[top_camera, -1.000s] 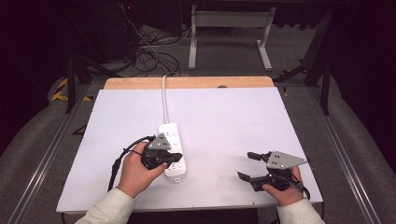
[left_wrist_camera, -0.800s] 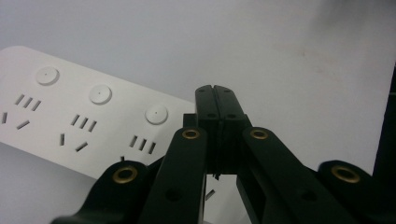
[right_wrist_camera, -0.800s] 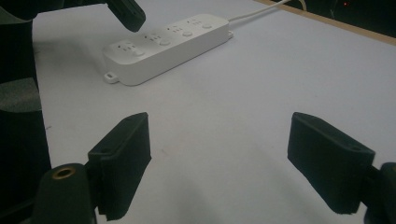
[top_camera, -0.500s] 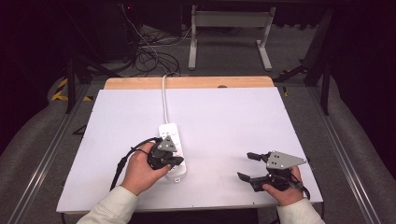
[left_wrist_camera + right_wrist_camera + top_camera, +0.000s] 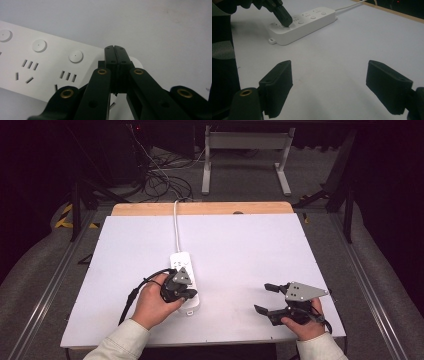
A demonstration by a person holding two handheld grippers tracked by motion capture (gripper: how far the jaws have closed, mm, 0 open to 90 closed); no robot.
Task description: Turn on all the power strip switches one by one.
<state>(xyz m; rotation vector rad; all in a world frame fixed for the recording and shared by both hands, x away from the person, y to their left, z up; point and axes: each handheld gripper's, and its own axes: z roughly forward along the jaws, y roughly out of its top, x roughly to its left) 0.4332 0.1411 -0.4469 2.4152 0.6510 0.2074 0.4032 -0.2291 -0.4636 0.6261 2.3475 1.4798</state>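
My left gripper [image 5: 116, 50] is closed, tip over the power strip [image 5: 37, 65]; my right gripper [image 5: 329, 82] stands wide, holding nothing.

Under the left gripper [image 5: 186, 292] of matt black plastic with brass-coloured rivets lies a smooth white plastic power strip [image 5: 183, 270] on a matt white, wood-edged table [image 5: 250, 245].

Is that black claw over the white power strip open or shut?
Shut. The left gripper's two black jaws meet with no gap, tips over the power strip.
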